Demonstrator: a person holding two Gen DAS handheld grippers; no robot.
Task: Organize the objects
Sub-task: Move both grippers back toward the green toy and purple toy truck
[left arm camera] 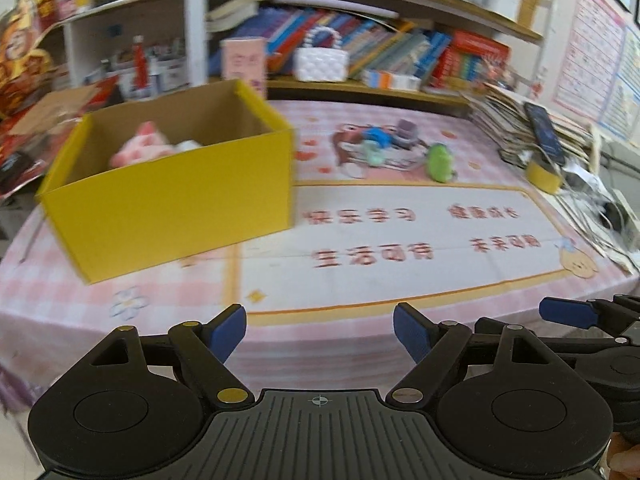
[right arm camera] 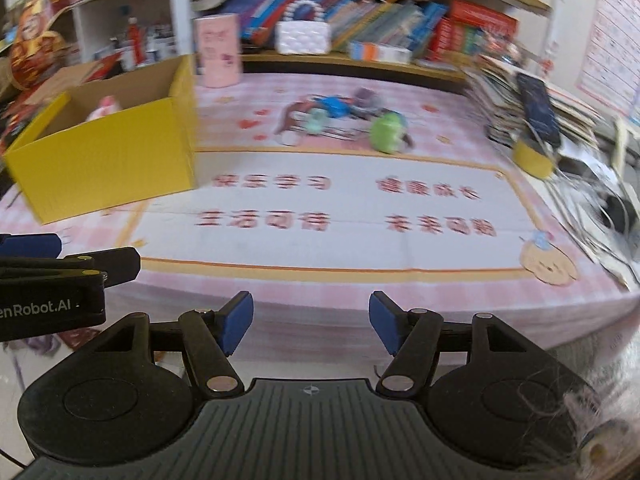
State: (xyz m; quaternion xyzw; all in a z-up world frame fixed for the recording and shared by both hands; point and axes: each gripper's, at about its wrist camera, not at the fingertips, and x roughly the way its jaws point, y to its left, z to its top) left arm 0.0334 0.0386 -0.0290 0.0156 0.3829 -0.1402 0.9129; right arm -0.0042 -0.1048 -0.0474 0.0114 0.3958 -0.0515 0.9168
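Toys [left arm camera: 394,148] sit in a tangled clump at the far side of the table [left arm camera: 400,280], right of the yellow box [left arm camera: 168,196], well clear of both grippers. Green toy [right arm camera: 387,133] lies at the clump's right edge, just beside the rest; blue and purple bits overlap what looks like a wire frame. Box already holds a pink plush [left arm camera: 142,146]. Left gripper [left arm camera: 320,338] is spread wide, empty; right gripper [right arm camera: 311,322] is parted, empty. Both hover over the near edge, side by side. Risks: grabbing into the clump likely snags a neighbour or drags the frame; both views are blurred, so aim is shaky; grippers this close could clash reaching together; book stack [left arm camera: 516,128] and phone [left arm camera: 545,133] at right could get knocked.
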